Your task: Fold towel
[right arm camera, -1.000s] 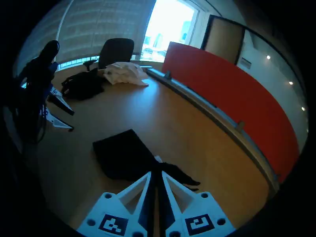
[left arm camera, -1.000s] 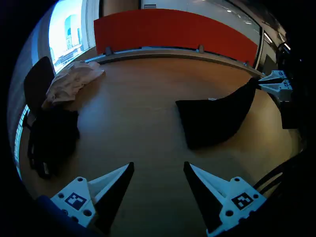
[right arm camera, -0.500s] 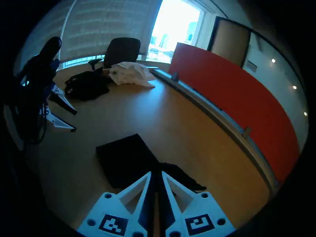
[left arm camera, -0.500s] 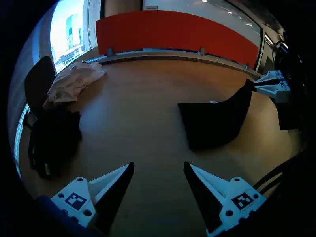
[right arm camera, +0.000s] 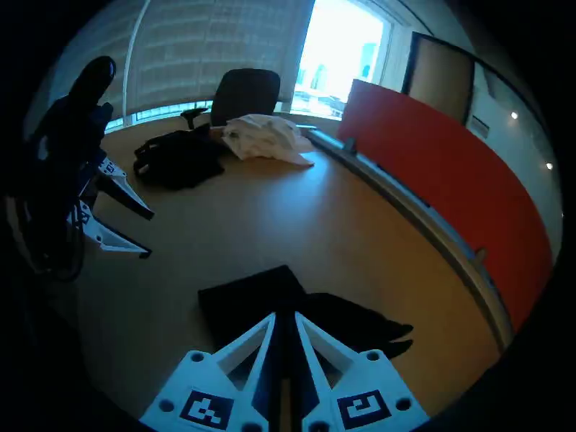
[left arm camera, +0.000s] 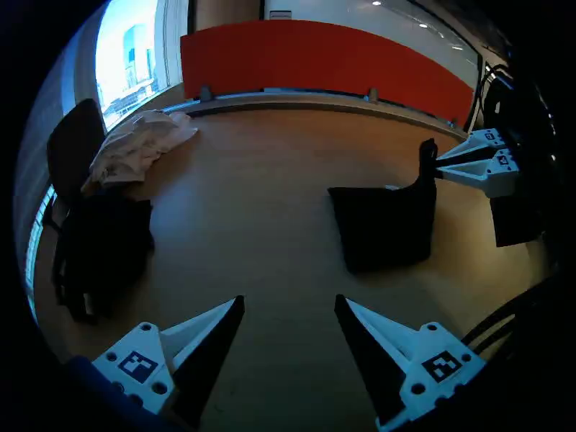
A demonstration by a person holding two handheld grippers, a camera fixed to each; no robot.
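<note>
Your right gripper (right arm camera: 284,320) has its two fingers pressed together on one corner of the dark towel (left arm camera: 381,227), and the cloth goes up between them. In the left gripper view this pinched corner is raised off the wooden table (left arm camera: 273,180). The rest of the towel lies flat on the right part of the table, just below the raised corner.

Your left gripper (left arm camera: 288,302) has its fingers spread wide, with nothing between them. It is at the near side of the table, well apart from the towel.

At the far left of the table a white cloth (left arm camera: 140,140) lies in a heap. A black bag (left arm camera: 101,245) lies beside it, on the nearer side. An office chair (right arm camera: 245,93) stands behind them, by the window (right arm camera: 338,65). A red partition (left arm camera: 324,61) runs along the far edge of the table.
</note>
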